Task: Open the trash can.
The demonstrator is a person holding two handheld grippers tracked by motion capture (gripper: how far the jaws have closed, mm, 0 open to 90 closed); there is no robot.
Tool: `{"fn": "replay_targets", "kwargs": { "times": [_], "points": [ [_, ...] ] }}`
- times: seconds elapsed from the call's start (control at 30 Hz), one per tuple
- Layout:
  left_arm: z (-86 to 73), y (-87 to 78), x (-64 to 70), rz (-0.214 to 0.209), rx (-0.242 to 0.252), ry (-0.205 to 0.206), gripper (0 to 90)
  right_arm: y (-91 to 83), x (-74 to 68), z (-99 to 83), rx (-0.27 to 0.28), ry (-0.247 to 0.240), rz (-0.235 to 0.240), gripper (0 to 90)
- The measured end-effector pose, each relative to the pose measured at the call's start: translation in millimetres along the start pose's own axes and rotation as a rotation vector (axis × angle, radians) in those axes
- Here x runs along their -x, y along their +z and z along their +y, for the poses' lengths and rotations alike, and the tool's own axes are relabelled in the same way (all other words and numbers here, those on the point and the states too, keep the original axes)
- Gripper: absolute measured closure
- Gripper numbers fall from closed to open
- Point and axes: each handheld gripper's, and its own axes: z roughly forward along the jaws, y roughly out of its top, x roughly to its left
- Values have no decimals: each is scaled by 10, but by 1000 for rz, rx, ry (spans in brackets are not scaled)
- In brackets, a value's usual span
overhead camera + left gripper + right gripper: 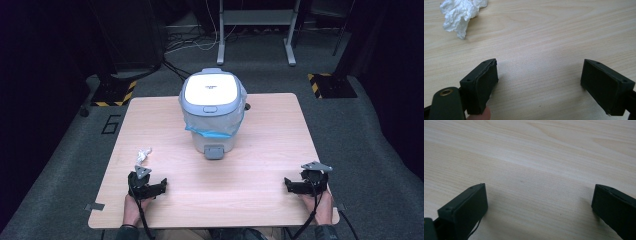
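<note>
A small white and grey bin (213, 111) with a shut lid and a blue-edged plastic liner stands at the middle back of the wooden table (165, 130). A crumpled white tissue (143, 154) (461, 13) lies on the table left of the bin. My left gripper (163, 186) (539, 82) rests low at the near left, just in front of the tissue, open with bare wood between its jaws. At the near right my right gripper (288, 185) (539, 207) is open too, its jaws wide apart over bare wood.
The table's front edge runs just under both hands. Beyond the table lie grey carpet, black stand bases with yellow-black tape (114, 93) (331, 85), a white metal frame (256, 30) and loose cables on the floor.
</note>
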Motion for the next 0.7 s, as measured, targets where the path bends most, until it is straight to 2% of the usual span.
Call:
{"fn": "replay_targets", "kwargs": {
  "times": [0.2, 0.47, 0.6, 0.63, 0.67, 0.7],
  "points": [
    [3, 5, 2, -3, 0, 3, 136, 20, 11, 19, 1, -3, 9, 0],
    [5, 8, 2, 4, -3, -1, 129, 16, 7, 27, -6, -6, -5, 0],
    [5, 8, 2, 3, -3, -2, 129, 12, 13, 38, -10, 10, -11, 9],
    [5, 8, 2, 3, -3, -2, 129, 7, 18, 41, -12, 11, -5, 8],
    [5, 8, 3, 3, -3, -2, 129, 1, 13, 50, -5, 32, 3, 10],
    [5, 8, 2, 3, -3, -2, 129, -9, 13, 58, -6, 25, 9, 10]
  ]
}}
